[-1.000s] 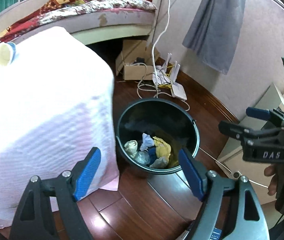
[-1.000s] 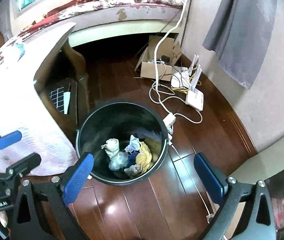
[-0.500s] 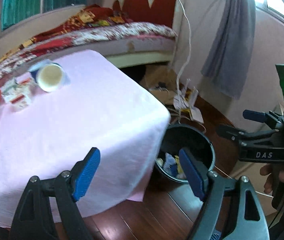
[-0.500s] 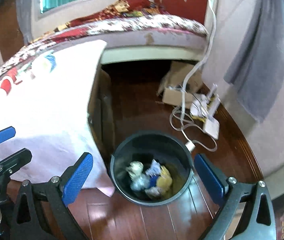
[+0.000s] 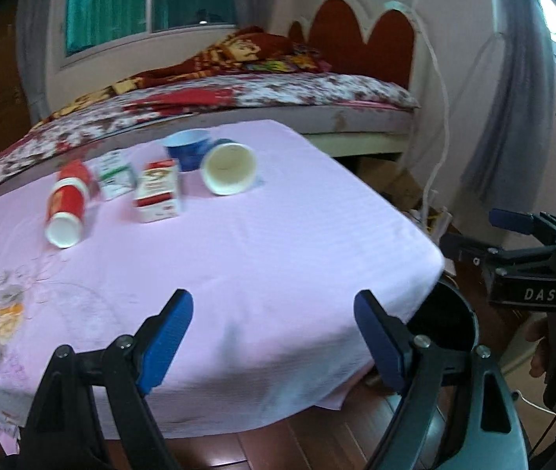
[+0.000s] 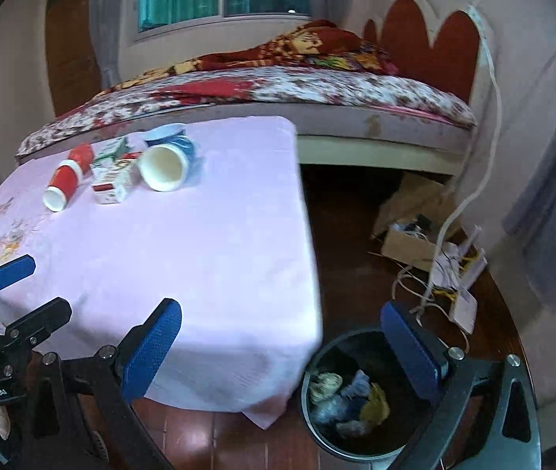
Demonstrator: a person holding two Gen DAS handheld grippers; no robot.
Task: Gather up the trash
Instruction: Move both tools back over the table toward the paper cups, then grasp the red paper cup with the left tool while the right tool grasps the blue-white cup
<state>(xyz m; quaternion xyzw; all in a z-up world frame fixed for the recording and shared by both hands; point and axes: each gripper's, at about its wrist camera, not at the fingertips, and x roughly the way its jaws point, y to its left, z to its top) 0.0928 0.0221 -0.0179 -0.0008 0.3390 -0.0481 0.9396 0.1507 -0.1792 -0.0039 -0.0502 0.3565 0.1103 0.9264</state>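
My left gripper (image 5: 274,340) and right gripper (image 6: 281,346) both tilt down with jaws apart and empty, the left's having just widened. At lower right, the black trash bin (image 6: 319,356) holds crumpled wrappers (image 6: 350,399). At upper left, paper cups (image 5: 229,168) and cartons (image 5: 158,192) lie on the pink tablecloth (image 5: 278,243).

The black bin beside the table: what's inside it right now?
In the right wrist view, the black bin holds crumpled trash: whitish, bluish and yellow wads. The right gripper's finger covers part of its inside, and anything beneath the wads is hidden.
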